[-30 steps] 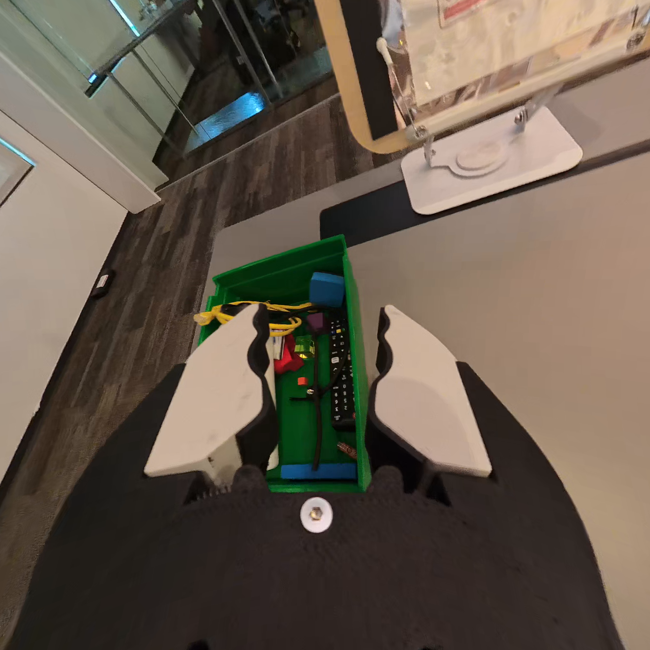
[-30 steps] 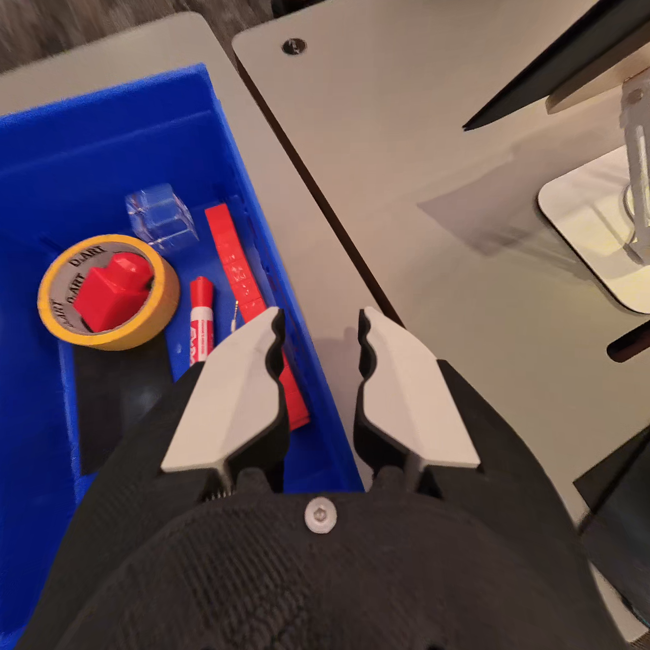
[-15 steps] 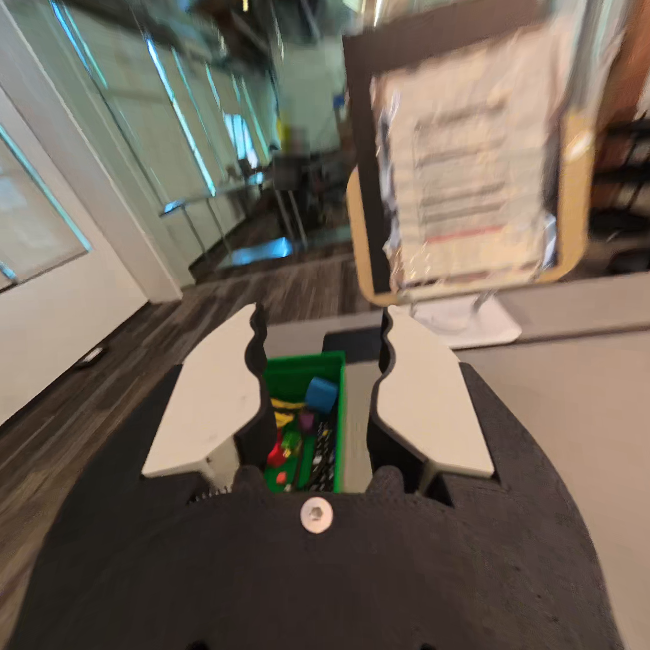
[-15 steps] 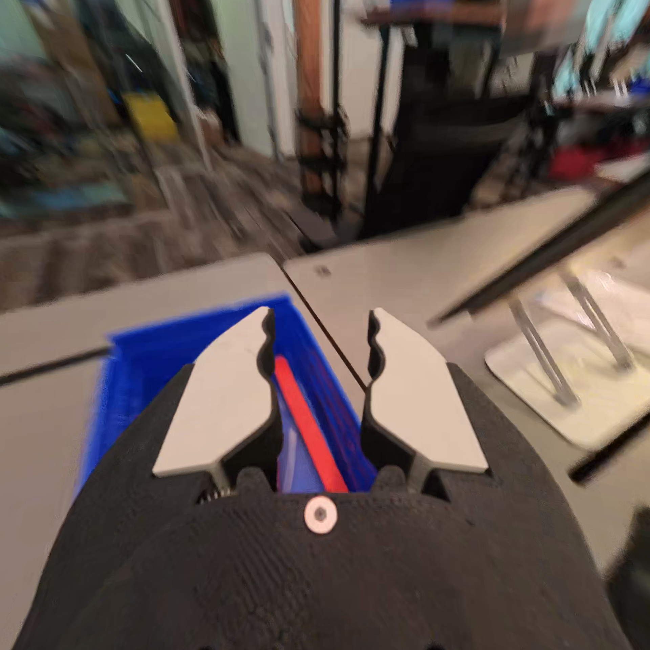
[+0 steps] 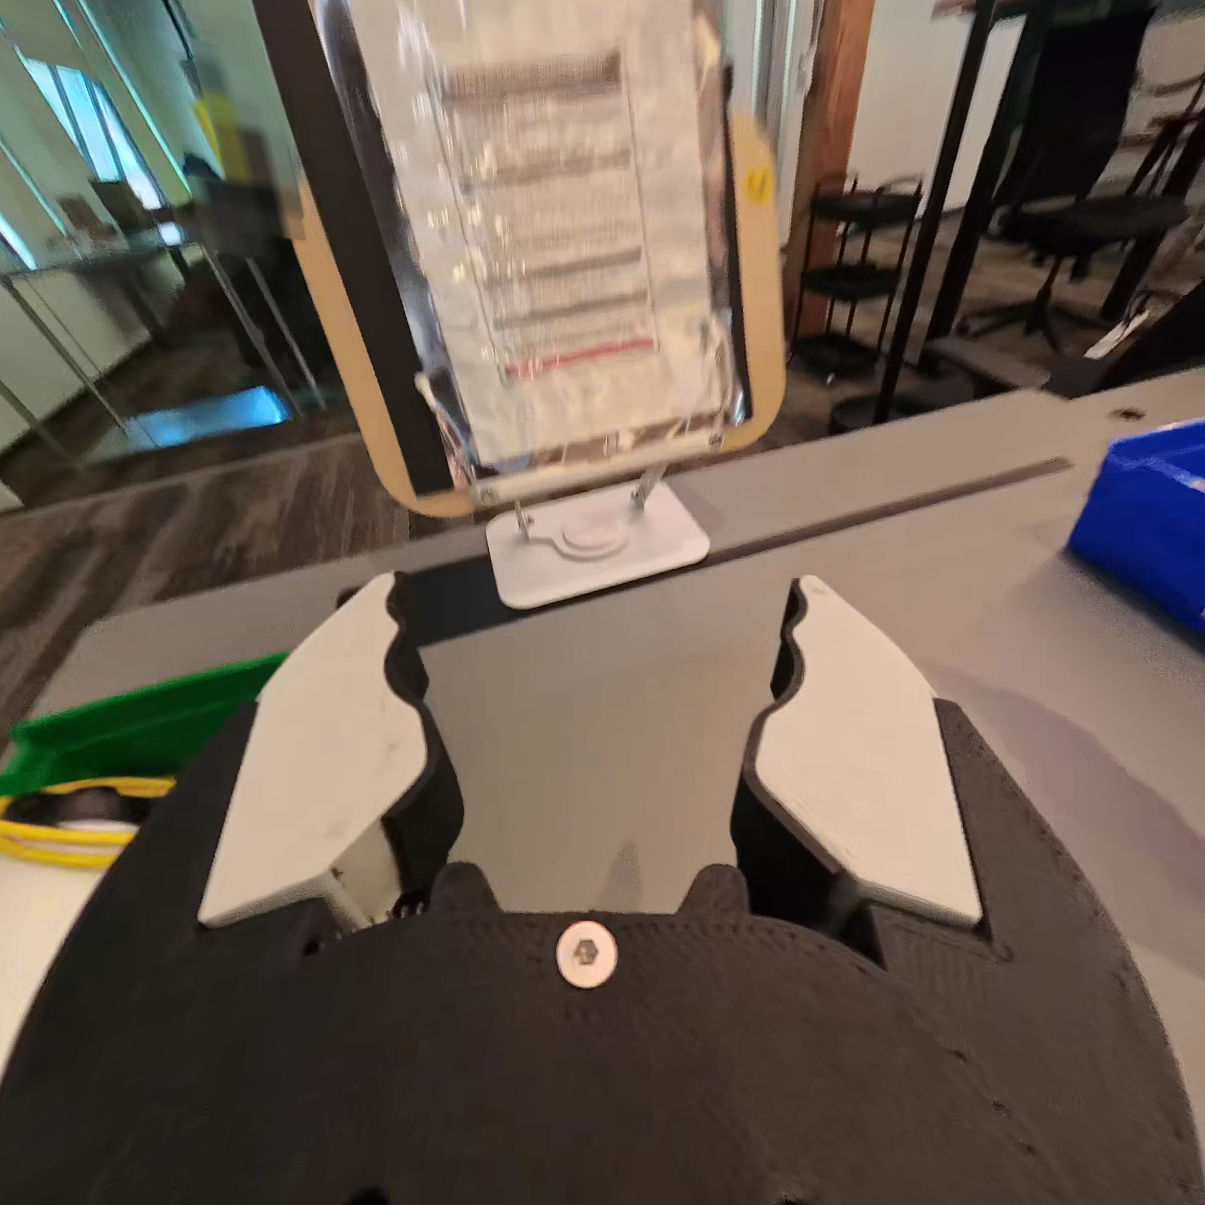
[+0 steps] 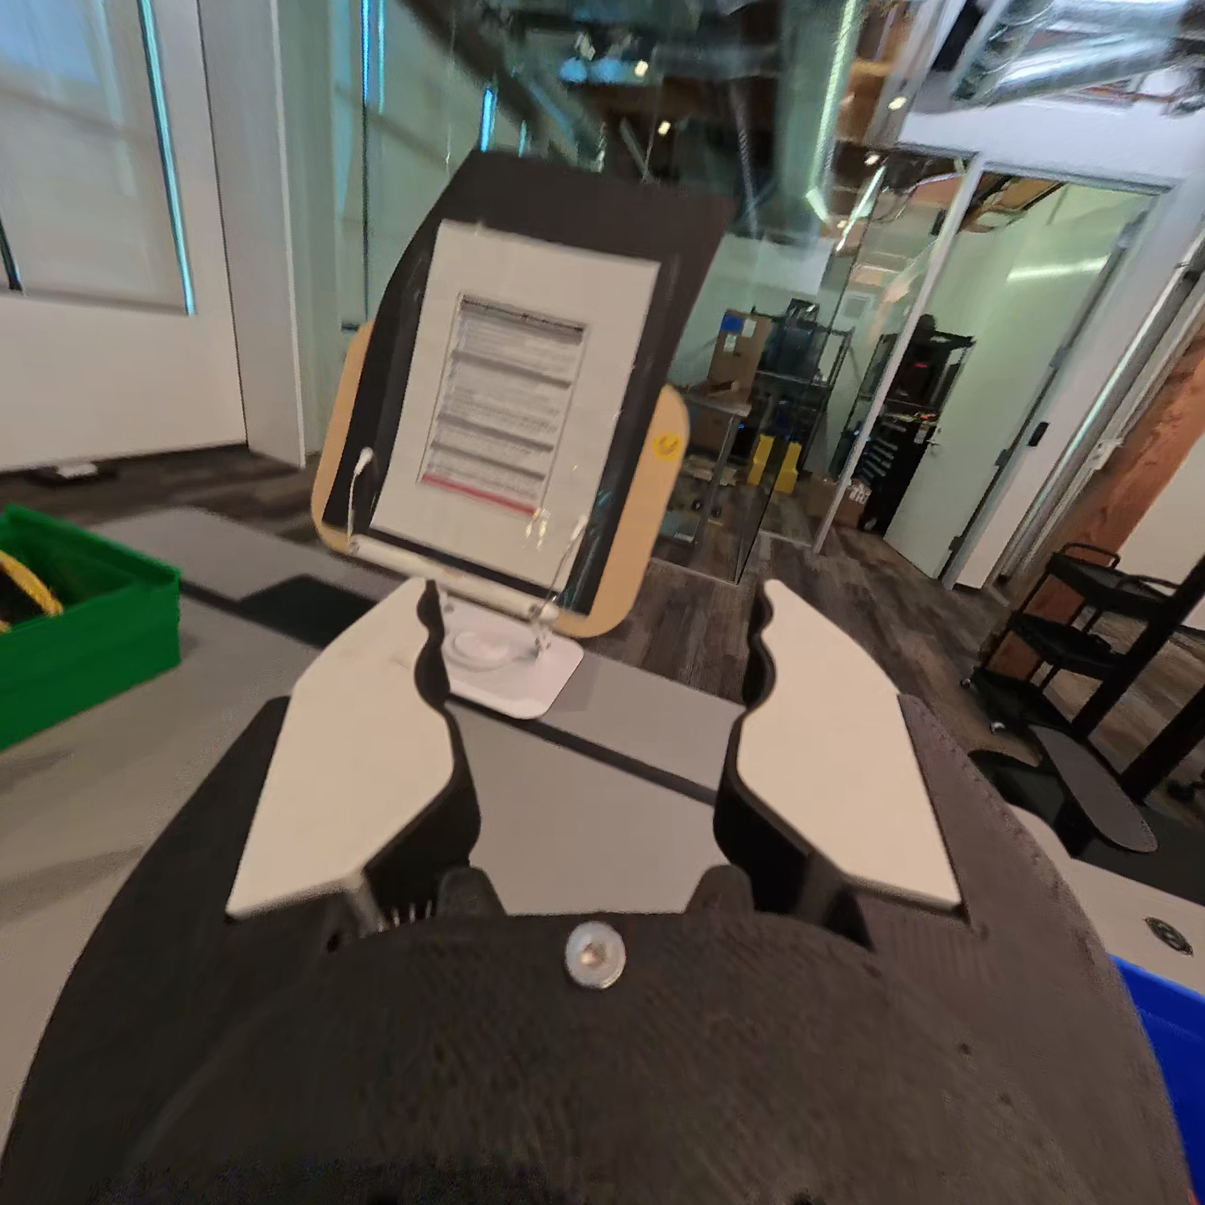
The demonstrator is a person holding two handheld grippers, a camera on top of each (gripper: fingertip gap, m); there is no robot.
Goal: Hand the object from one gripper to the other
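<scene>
In the left wrist view, the left gripper [image 5: 593,600] has its 2 white fingers [image 5: 326,737] spread wide apart, and nothing is between them, only the bare grey table top [image 5: 587,737]. Straight ahead stands a sheet of paper in a clear holder with a tan frame on a white flat base [image 5: 596,544]. At the left edge is a green plastic bin [image 5: 130,711] with a yellow cable [image 5: 65,841] in it. At the right edge is a blue plastic bin [image 5: 1147,515].

In the right wrist view, the right gripper [image 6: 590,606] is also wide open and holds nothing. The same paper stand [image 6: 495,417] is ahead of it, blurred. The green bin [image 6: 91,632] is at the left, and a corner of the blue bin [image 6: 1174,1017] shows at the lower right. Which object is to be handed over I cannot tell; neither gripper holds it.
</scene>
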